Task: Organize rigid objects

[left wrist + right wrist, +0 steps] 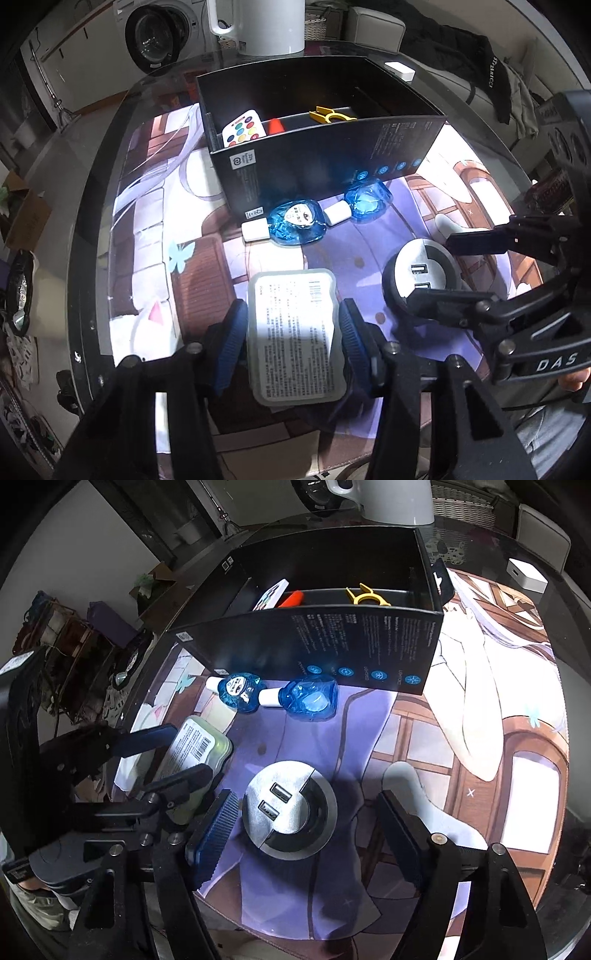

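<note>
Translucent plastic case (295, 334) near table's front edge, between left tool (293, 332) pads, apparently gripped by long sides; light, stiff, slick. Right tool (306, 830) wide around round metal hub (290, 808), heavier.

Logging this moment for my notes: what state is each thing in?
Left tongs: straddling the labelled case, pads at its sides.
Right tongs: open around the round USB hub, not touching.
Black box: open-topped, holding a remote, yellow clip.
Two blue bottles: lying down, capped.
</note>
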### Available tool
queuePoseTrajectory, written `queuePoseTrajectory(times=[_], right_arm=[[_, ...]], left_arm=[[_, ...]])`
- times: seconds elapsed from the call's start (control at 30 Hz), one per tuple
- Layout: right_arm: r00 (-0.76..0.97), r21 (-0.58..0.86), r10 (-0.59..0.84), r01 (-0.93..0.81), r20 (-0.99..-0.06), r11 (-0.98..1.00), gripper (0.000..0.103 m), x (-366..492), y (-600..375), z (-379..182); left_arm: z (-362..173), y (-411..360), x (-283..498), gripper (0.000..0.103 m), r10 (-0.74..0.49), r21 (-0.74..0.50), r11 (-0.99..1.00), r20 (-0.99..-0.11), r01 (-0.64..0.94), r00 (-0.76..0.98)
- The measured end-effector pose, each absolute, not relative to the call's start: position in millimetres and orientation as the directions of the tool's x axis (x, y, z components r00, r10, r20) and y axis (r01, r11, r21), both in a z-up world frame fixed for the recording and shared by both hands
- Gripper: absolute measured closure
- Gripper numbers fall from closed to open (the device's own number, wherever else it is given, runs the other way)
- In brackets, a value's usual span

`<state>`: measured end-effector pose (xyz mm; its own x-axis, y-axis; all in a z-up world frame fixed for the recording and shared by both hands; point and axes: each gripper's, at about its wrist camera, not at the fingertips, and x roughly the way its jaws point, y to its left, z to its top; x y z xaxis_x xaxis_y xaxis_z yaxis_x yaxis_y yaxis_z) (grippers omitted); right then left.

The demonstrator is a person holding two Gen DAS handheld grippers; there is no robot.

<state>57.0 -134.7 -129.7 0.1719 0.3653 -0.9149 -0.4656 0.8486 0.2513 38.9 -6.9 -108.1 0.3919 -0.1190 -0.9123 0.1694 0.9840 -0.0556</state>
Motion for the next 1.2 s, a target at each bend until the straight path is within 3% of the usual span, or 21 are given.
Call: queuePoseTrajectory(times=[0.5,0.67,0.73,0.8,0.97,1.07,1.2], right_arm=[[0.240,0.123,0.292,-0.541,-0.926,0.832,0.035,40.6,-105.2,-136.8],[0.326,-0.020,0.201,-0.566,-0.924,0.824,0.055,31.9,-92.4,-139.0],[0.324,-0.011,0.206,-0.561,-0.923,0.828,0.074,32.5,-92.0,-137.8],[0.311,0.013,0.219,-0.549,-0.925,0.836,0.085,35.5,-94.4,-137.0],[0.293,0.052,0.244,-0.538,-0.924,0.842,0.085,38.4,-101.3,-134.4],[0.263,0.107,0.284,-0.531,-0.922,0.841,0.085,40.9,-106.2,-133.7],[0.272,0.115,0.299,-0.534,-0.915,0.838,0.086,42.0,-115.4,-129.5]], left_arm=[[-108.8,-0.4,40.0,0.052,-0.112,-0.058,0.987,-0.915,0.149,0.388],[-109.3,2.5,37.3,0.052,-0.111,-0.057,0.987,-0.915,0.148,0.389],[-109.6,3.4,37.5,0.052,-0.112,-0.058,0.987,-0.915,0.148,0.387],[-110.2,4.2,37.4,0.052,-0.114,-0.060,0.987,-0.915,0.148,0.387],[-110.8,3.0,37.4,0.051,-0.108,-0.054,0.988,-0.916,0.147,0.386],[-116.8,-2.6,36.5,0.039,-0.093,-0.034,0.986,-0.926,0.165,0.365],[-124.0,-7.5,35.2,0.039,-0.089,-0.030,0.984,-0.936,0.175,0.340]])
